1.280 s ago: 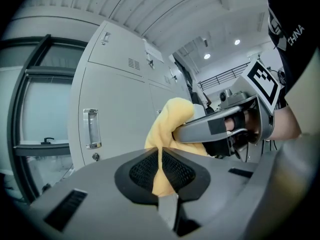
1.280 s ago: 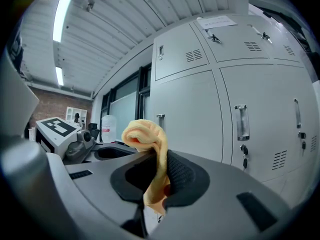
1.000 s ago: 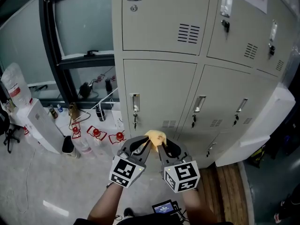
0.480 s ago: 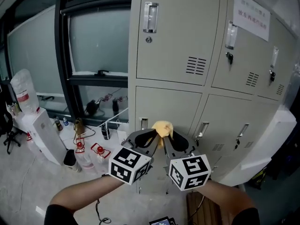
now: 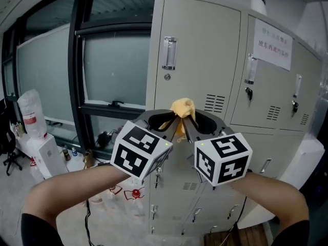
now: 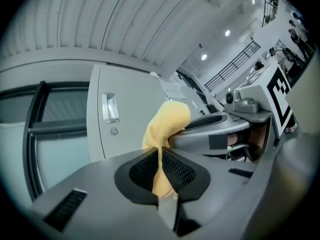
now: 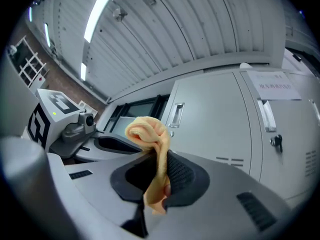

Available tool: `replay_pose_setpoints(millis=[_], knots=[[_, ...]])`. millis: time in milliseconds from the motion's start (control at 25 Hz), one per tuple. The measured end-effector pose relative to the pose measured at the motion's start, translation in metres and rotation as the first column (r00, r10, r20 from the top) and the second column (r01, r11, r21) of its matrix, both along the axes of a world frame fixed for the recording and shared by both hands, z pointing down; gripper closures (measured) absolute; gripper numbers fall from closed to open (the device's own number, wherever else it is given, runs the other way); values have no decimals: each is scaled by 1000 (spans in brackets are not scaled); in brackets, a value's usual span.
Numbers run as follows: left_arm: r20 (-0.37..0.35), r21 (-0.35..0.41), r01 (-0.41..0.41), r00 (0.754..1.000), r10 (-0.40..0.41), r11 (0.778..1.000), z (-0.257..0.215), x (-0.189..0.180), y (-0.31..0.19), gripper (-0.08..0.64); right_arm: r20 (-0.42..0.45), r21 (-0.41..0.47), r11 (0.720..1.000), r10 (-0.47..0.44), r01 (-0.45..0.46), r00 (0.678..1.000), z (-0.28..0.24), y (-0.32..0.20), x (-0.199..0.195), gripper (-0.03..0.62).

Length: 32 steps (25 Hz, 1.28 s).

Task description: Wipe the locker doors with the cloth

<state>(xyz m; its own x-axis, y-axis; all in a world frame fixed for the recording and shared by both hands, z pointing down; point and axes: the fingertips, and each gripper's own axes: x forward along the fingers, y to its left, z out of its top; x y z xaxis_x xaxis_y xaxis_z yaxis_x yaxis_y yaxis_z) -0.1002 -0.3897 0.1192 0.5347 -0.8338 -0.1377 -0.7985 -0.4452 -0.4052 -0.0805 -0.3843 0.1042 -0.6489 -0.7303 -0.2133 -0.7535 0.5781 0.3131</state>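
A bunched yellow cloth (image 5: pixel 183 109) is pinched between both grippers, held up in front of the upper-left locker door (image 5: pixel 200 60). My left gripper (image 5: pixel 168 123) is shut on the cloth (image 6: pixel 164 129), and my right gripper (image 5: pixel 188 125) is shut on the same cloth (image 7: pixel 150 134). The two sets of jaws meet side by side under the cloth's puffed top. The cloth hangs a short way off the door; no contact with the door shows. That door carries a chrome handle (image 5: pixel 169 53) and a round lock (image 5: pixel 167 77).
Grey lockers (image 5: pixel 266 86) run to the right, one with a paper notice (image 5: pixel 271 47). A dark-framed window (image 5: pixel 113 65) stands left of the lockers. A water dispenser with its bottle (image 5: pixel 32 118) is at the far left, and bottles (image 5: pixel 134 193) lie on the floor below.
Both grippers have risen together with the cloth, from the lower row of locker doors up to the upper-left door. The head view has tilted upward with them.
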Motion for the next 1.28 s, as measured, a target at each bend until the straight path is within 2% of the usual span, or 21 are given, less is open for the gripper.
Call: replay_pose_setpoints(millis=[280, 520, 760, 1000, 1280], knots=[[18, 103, 40, 999, -42, 994, -89, -17, 1, 523, -1, 113, 993, -22, 22, 1000, -86, 2, -17, 522], [15, 201, 67, 997, -72, 977, -158, -26, 0, 523, 20, 186, 982, -46, 41, 999, -154, 1, -28, 522], [17, 285, 88, 995, -97, 955, -214, -35, -8, 523, 28, 252, 966, -67, 58, 997, -210, -8, -37, 522], [-17, 368, 128, 991, -131, 921, -263, -49, -14, 523, 40, 300, 952, -83, 68, 996, -259, -12, -50, 522], [-41, 414, 153, 988, -150, 898, -304, -64, -31, 523, 55, 351, 935, -73, 49, 996, -300, -27, -62, 522]])
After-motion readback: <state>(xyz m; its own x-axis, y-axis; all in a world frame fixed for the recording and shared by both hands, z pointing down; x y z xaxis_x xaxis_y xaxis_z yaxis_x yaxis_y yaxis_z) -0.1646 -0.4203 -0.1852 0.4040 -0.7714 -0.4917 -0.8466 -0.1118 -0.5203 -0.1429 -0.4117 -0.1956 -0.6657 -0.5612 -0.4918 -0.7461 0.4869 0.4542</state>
